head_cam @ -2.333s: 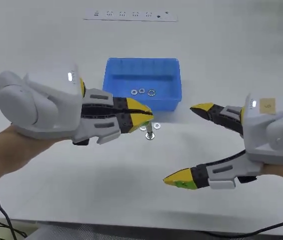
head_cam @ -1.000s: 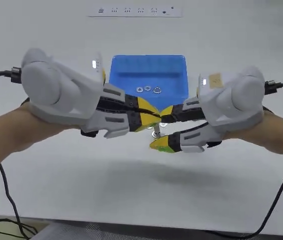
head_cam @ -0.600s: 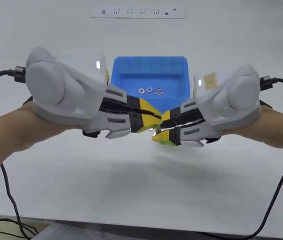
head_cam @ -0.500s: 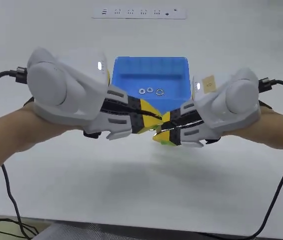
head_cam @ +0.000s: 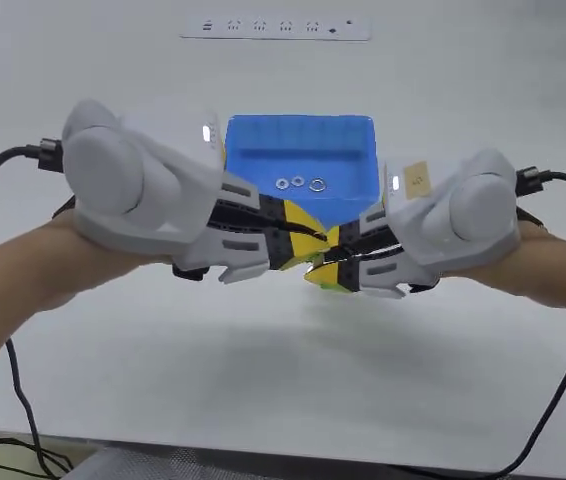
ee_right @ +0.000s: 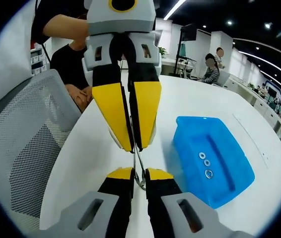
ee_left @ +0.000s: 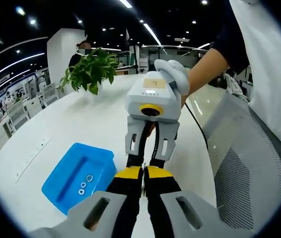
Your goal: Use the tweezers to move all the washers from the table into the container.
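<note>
- The left gripper (head_cam: 308, 240) and right gripper (head_cam: 325, 265) meet tip to tip above the surface (head_cam: 263, 370), just in front of the near wall of the blue container (head_cam: 298, 122).
- The tweezers (ee_right: 137, 166) show as a thin metal strip in the right gripper view. Their long axis runs straight from one gripper's tips to the other's, roughly in line with both.
- The left gripper's fingers are pressed together on the far part of the tweezers. The right gripper's fingers are drawn in almost as tightly on the near end, so both seem to pinch the tool at once.
- I cannot tell which end of the tweezers is the working tip; the strip is too thin and partly covered.
- Three washers (head_cam: 298, 184) lie in a short row on the container floor, well beyond the meeting tips. Any washers on the surface are hidden under the grippers in the head view.
- My judgement: this looks like re-seating or passing the tool. The next move depends on the tweezers pointing out past one pair of fingers, not spanning both.
- The container lies straight ahead of both grippers and about equally near, so either could carry a washer there.
</note>
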Tool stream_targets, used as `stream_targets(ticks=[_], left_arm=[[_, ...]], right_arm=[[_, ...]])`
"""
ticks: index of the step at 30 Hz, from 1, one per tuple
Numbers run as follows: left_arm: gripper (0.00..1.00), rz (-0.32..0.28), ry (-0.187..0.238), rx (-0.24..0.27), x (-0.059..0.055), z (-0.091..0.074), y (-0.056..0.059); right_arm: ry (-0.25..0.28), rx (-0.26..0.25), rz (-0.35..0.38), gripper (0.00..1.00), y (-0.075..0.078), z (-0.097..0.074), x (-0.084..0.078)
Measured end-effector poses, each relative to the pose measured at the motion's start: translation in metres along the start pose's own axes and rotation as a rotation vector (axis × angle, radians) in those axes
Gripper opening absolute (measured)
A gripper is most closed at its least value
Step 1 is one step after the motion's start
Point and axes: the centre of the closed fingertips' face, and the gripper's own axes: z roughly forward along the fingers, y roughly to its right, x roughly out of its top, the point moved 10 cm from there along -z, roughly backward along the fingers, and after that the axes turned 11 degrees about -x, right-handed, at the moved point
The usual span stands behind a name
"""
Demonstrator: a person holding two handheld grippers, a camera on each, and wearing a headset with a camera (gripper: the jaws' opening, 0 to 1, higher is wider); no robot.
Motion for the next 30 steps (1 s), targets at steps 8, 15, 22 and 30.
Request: stream_targets(ticks=[8,15,22,30], left_arm=[[0.19,-0.012,0.018,-0.001,-0.001,-0.001,0.006],[0.28,-0.004,0.056,0.045,-0.001,-0.01,0.007],[0.41,-0.039,0.11,0.107,-0.001,-0.023,0.011],[0.69,-0.091,0.202,0.111,0.001,-0.031,0.023]], right_arm=[[-0.003,-0.009,0.007,0.1,0.0,-0.001,0.0],[0.013,-0.027,0.036,0.1,0.002,-0.006,0.007],[0.017,-0.039,0.037,0.1,0.002,-0.015,0.016],[0.024,-0.054,0.037,0.1,0.004,-0.03,0.027]])
